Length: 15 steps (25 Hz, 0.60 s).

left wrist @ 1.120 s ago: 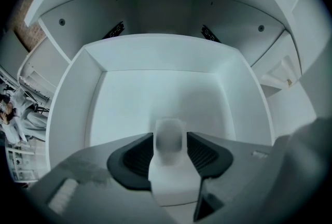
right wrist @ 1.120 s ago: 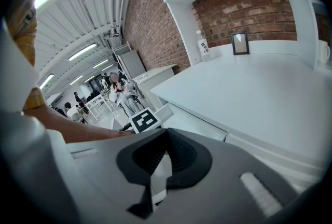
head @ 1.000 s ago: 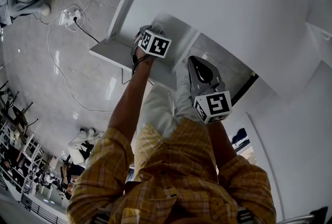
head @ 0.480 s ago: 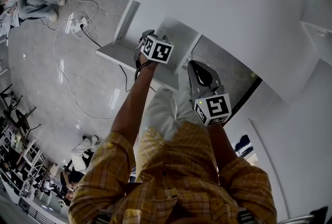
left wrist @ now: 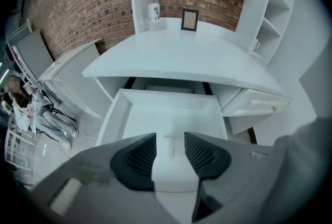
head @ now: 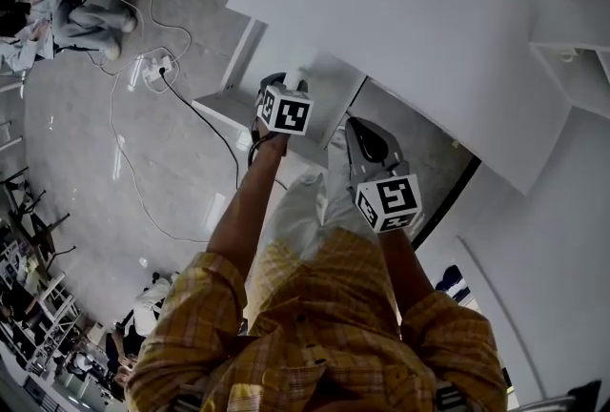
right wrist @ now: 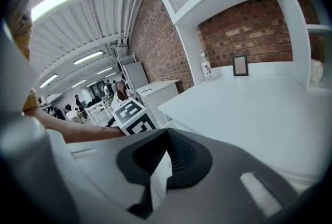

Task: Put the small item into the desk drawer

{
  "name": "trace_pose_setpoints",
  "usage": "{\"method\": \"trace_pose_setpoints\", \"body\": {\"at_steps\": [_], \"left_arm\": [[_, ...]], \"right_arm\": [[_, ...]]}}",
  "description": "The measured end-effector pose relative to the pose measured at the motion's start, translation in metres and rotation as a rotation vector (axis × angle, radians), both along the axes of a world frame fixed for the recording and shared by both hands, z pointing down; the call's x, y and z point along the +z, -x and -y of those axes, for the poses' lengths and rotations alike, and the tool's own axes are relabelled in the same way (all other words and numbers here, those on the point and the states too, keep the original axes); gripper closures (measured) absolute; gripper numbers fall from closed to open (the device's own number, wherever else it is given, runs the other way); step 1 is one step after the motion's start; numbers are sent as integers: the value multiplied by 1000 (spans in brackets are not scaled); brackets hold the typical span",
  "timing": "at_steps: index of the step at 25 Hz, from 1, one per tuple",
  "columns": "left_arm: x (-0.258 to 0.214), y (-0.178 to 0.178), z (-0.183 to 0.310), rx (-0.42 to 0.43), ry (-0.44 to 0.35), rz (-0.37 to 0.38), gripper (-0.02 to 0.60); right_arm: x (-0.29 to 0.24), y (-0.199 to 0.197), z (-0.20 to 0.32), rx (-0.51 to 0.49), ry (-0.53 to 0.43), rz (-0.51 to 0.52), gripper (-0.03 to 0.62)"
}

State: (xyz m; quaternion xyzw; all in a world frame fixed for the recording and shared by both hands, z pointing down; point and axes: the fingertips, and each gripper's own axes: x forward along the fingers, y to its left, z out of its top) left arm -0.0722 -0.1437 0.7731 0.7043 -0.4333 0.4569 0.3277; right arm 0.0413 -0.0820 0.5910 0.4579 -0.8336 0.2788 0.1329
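Observation:
The white desk drawer [left wrist: 116, 114] stands pulled out under the desk top [left wrist: 181, 57]. My left gripper [left wrist: 170, 140] hangs over its front part, and its jaws are closing with a gap still between the pads and nothing pressed by them. Through that gap, a faint pale cross-shaped small item [left wrist: 170, 144] lies on the drawer floor. In the head view the left gripper [head: 284, 84] reaches into the drawer [head: 224, 100]. My right gripper [head: 353, 116] is held beside it above my lap, its jaws meeting at the tips and empty. The right gripper [right wrist: 166, 135] faces the desk top.
A water bottle [left wrist: 153, 8] and a small picture frame [left wrist: 189, 19] stand at the back of the desk, with a mug [left wrist: 255, 43] on a side shelf. Another drawer [left wrist: 259, 106] sits slightly out to the right. Cables and a power strip [head: 152, 72] lie on the floor, where a person [left wrist: 46, 119] sits.
The head view has tilted, so the desk and floor sit lower in the frame. Both grippers keep their places, the left over the drawer and the right beside it.

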Motion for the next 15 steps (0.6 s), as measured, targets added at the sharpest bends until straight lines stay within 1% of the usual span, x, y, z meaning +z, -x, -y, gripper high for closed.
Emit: {"method": "trace_pose_setpoints", "body": {"at_steps": [8, 11, 15], "left_arm": [[-49, 2, -6, -78, -83, -52, 440], [-68, 5, -6, -107, -133, -68, 464], [-98, 5, -6, -117, -211, -82, 485]], "right_arm": [[-32, -4, -2, 5, -51, -12, 595], [-43, -1, -4, 0, -68, -10, 595], [-61, 4, -7, -12, -93, -16, 595]]}}
